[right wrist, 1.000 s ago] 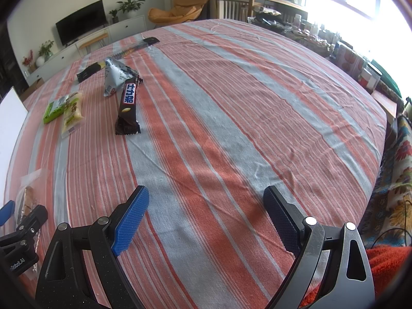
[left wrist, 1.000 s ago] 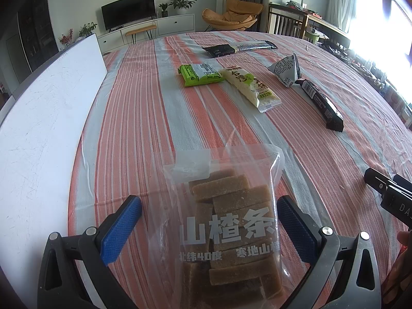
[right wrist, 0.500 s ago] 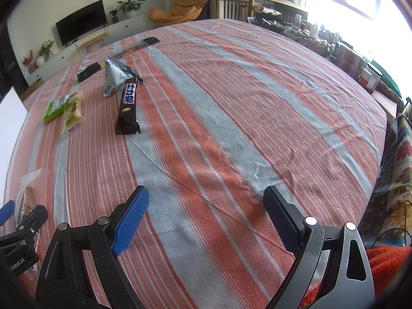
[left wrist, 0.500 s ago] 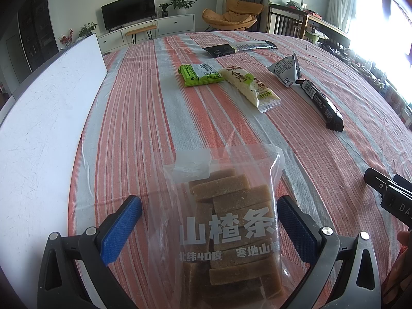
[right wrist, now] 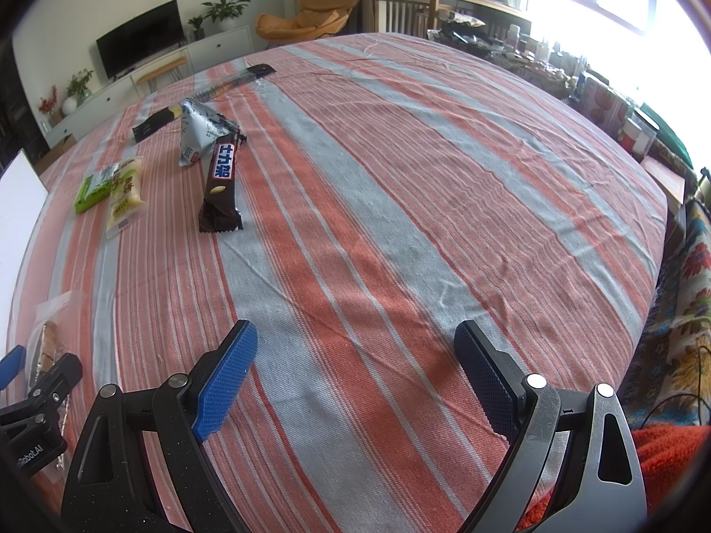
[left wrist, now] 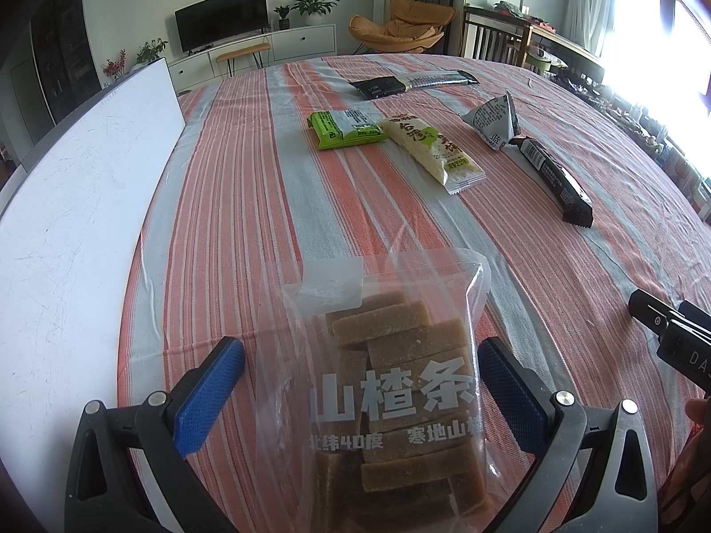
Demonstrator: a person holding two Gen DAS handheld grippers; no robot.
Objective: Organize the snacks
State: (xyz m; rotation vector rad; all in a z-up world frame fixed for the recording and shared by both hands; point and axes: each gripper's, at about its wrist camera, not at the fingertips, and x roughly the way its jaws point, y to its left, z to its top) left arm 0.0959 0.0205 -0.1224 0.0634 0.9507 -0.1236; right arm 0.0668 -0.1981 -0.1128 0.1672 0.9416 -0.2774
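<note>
Striped cloth (right wrist: 400,204) covering whole tabletop; white board (left wrist: 75,231) lying along edge at 9 o'clock in left wrist view.

Clear bag of brown bars (left wrist: 391,391) lying flat at 6 o'clock, sitting between left gripper (left wrist: 360,382) jaws, which are standing wide open, pads beside bag, not pressing it.

Right gripper (right wrist: 355,368) jaws also spreading wide, holding nothing, hovering over bare cloth.

Other snacks lying toward 12 o'clock: dark chocolate bar (right wrist: 221,186), pale rice cracker pack (left wrist: 429,151), long black packet (left wrist: 411,82), green packet (left wrist: 344,129), grey triangular pouch (left wrist: 493,122) touching chocolate bar's far end.
</note>
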